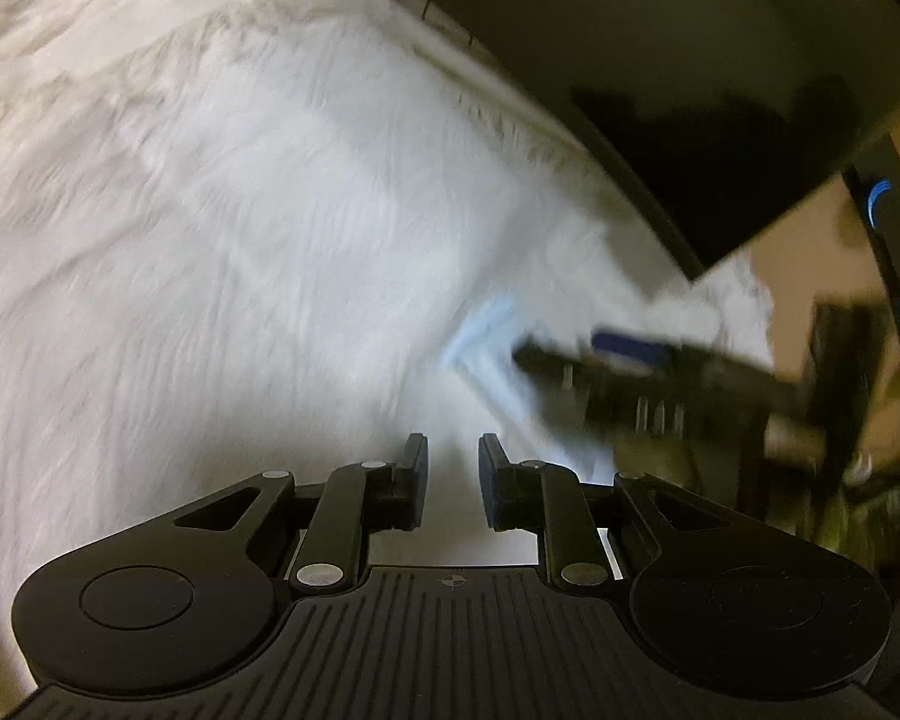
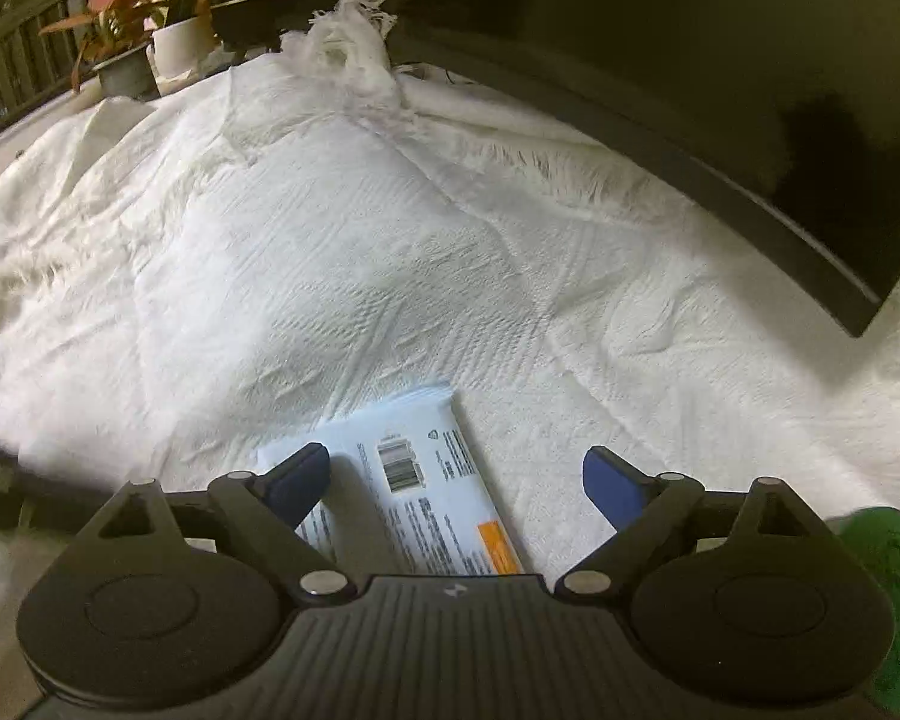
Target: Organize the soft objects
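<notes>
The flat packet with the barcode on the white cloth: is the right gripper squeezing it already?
No: the right gripper stands open above the packet, its blue pads clear of it.

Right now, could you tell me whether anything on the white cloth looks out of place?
Yes: a flat printed packet lies label-side up, askew on the rumpled white cloth, amid soft things, under the open right hand-held gripper.

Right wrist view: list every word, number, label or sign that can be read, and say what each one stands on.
Nothing can be read letter for letter.
White soft pack on the white cloth: a barcode and blocks of small print, too small and blurred to read.
Same pack, orange patch: any text on it is illegible.
Left wrist view: too blurred, no text visible.
</notes>
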Demonstrator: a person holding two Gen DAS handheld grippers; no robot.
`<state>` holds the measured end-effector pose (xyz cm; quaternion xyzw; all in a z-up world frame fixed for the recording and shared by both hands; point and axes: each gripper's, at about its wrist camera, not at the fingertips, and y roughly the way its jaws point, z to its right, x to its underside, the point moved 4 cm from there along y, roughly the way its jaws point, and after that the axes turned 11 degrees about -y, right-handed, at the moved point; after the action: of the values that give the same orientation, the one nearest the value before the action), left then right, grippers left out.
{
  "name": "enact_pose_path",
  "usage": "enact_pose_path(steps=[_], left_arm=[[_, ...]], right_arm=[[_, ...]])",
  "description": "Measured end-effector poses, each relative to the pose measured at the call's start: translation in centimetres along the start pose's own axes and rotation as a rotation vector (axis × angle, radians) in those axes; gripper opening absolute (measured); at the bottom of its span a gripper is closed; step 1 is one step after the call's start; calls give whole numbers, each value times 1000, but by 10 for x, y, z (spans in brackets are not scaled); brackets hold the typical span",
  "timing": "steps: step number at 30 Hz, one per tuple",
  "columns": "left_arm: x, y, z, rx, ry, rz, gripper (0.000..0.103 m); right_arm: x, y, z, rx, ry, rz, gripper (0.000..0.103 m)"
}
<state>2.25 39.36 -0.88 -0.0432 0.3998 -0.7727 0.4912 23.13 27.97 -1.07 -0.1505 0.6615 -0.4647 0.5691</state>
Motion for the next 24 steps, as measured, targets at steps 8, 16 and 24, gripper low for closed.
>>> enact_pose_path(steps=[8, 16, 24], left_arm=[[21, -7, 6, -8, 82, -67, 20], [26, -4, 21, -3, 124, -71, 20], [28, 4, 29, -51, 147, -40, 20]], right_arm=[[21, -8, -5, -138, 116, -3, 94], [51, -41, -22, -24, 237, -38, 79], [109, -115, -26, 267, 377, 76, 79]])
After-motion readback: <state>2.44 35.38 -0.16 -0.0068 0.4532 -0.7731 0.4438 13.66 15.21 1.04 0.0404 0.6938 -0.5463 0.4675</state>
